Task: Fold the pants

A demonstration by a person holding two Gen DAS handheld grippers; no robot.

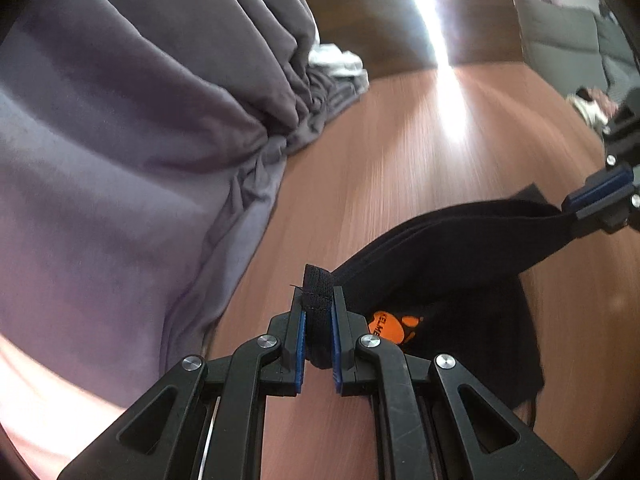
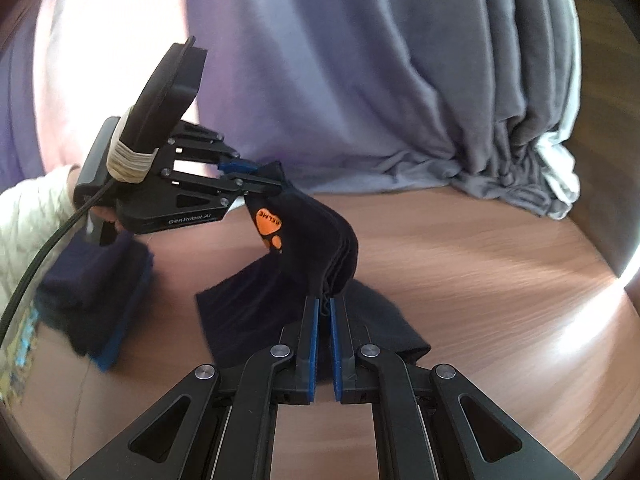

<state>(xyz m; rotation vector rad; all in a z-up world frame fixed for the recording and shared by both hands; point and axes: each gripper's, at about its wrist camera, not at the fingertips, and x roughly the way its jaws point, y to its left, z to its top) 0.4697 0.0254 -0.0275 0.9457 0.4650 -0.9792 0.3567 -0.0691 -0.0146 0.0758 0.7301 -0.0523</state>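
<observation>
The black pants (image 1: 460,240) with an orange logo (image 1: 394,324) hang between both grippers above the wooden table (image 1: 400,160). My left gripper (image 1: 318,300) is shut on one end of the waistband; it also shows in the right wrist view (image 2: 256,176). My right gripper (image 2: 324,304) is shut on the other end of the bunched waistband of the pants (image 2: 312,240), and it shows at the right edge of the left wrist view (image 1: 572,206). The lower part of the pants lies on the table.
A large grey-purple cloth (image 1: 140,120) hangs and bunches along the table's side (image 2: 400,80). A folded dark blue garment (image 2: 96,292) lies on the table at the left. A grey sofa (image 1: 568,40) stands beyond the table.
</observation>
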